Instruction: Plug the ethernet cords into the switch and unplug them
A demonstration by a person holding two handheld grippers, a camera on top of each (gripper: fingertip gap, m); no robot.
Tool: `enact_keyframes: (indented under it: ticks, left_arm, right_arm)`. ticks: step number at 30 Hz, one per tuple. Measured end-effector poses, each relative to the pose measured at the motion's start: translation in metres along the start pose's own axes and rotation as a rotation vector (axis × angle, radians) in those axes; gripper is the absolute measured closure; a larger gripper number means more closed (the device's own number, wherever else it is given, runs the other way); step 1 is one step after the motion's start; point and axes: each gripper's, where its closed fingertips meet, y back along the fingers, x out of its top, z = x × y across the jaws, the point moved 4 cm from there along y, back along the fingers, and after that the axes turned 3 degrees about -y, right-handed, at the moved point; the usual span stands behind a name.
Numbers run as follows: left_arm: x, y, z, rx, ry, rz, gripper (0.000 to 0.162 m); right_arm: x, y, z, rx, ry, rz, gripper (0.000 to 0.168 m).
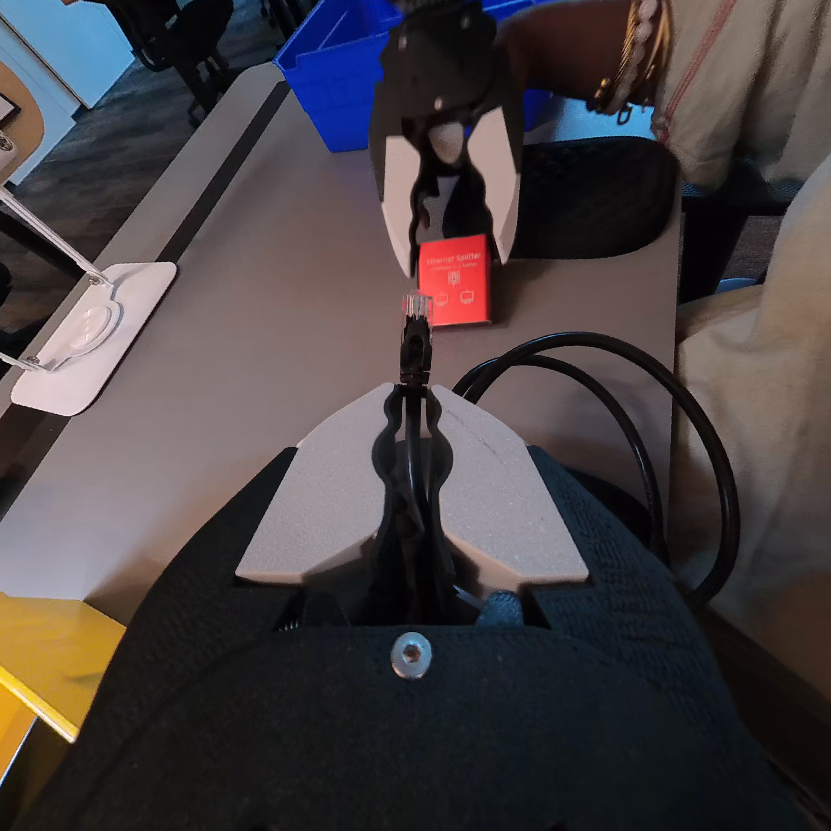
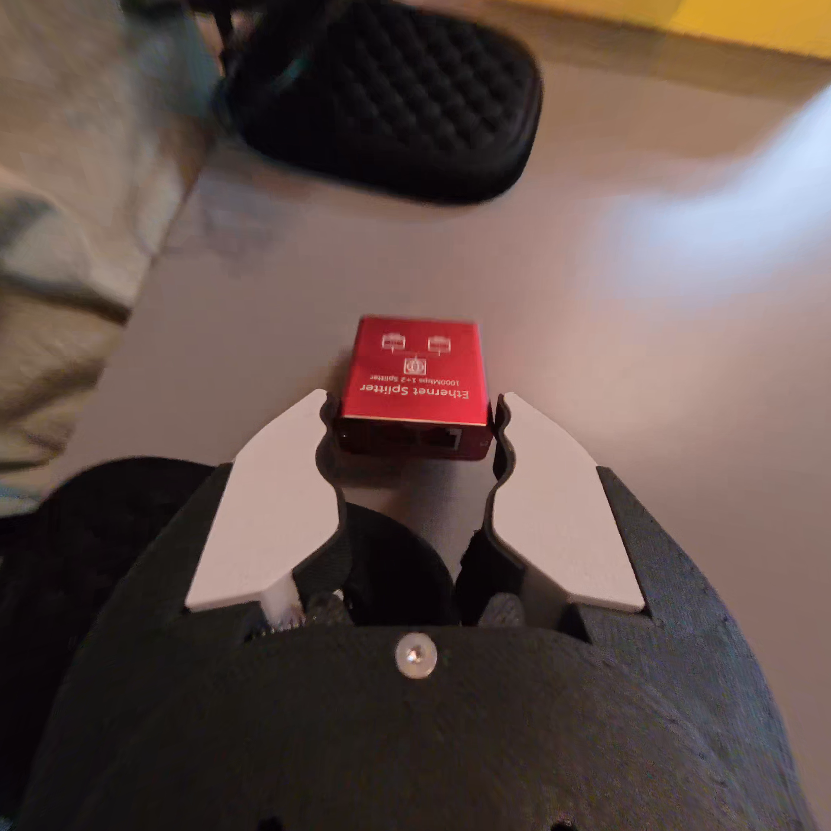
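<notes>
1. Left wrist view: the left gripper (image 1: 411,389) has its fingers (image 1: 335,485) clamped on a black ethernet cord (image 1: 629,404) just behind the plug (image 1: 416,332). I judge the plug is left bare so it can enter a port. It sits at frame centre, its long axis running up the frame, clear tip toward the red switch (image 1: 454,288) just above it, apparently not yet touching. The cord's slack loops at the right on the grey bench (image 1: 270,314).

2. Right wrist view: the right gripper (image 2: 411,416) has its fingers (image 2: 270,503) apart, flanking the near end of the switch (image 2: 413,373) at frame centre, probably to steady it against the push. Whether they touch its sides I cannot tell. Its port face looks toward the camera, its long axis up the frame.
</notes>
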Motion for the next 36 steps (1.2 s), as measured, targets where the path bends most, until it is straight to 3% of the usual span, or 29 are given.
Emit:
enact_keyframes:
  ticks: [11, 17, 26, 31, 36]
  left_arm:
    - [-0.002, -0.001, 0.002, -0.005, 0.001, 0.004, 0.152]
    - [-0.001, -0.002, 0.002, -0.005, 0.002, 0.007, 0.153]
    - [-0.002, 0.000, 0.003, -0.003, 0.006, 0.014, 0.153]
    - [-0.004, 0.000, 0.002, -0.004, 0.013, 0.021, 0.152]
    - [-0.005, -0.001, 0.003, -0.007, 0.013, 0.027, 0.153]
  right_arm:
    - [0.018, 0.023, -0.003, -0.187, -0.076, -0.241, 0.100]
    - [0.026, 0.013, -0.004, -0.211, -0.186, -0.441, 0.099]
    - [0.036, -0.001, 0.005, -0.168, -0.240, -0.524, 0.100]
    - [0.035, 0.004, 0.010, -0.265, -0.241, -0.550, 0.054]
    - [0.023, -0.007, 0.007, -0.216, -0.322, -0.631, 0.061]
